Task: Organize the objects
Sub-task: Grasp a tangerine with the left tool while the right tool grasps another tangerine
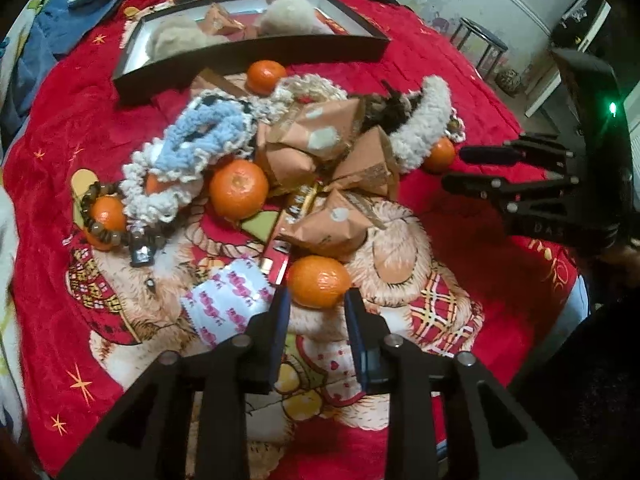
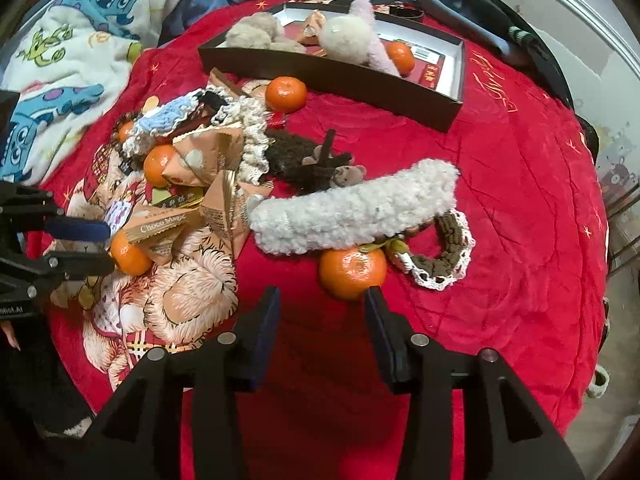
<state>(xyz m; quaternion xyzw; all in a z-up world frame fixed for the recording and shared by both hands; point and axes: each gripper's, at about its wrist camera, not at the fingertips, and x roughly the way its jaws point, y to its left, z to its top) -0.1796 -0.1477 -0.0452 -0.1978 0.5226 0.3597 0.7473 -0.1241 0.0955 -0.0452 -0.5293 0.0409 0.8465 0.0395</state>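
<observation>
Left gripper (image 1: 316, 300), jaws spread, flanks the near tangerine (image 1: 319, 281): firm, round, rolls easily, so pinch across its middle; right gripper (image 2: 322, 300) is spread too

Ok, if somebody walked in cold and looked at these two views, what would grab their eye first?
Probably the bright red blanket and the jumbled heap on it: tangerines, peach snack packets and crocheted hair bands. Behind the heap sits a dark tray holding plush toys. Nearest, the open left gripper flanks a tangerine, and the open right gripper nears another tangerine.
</observation>
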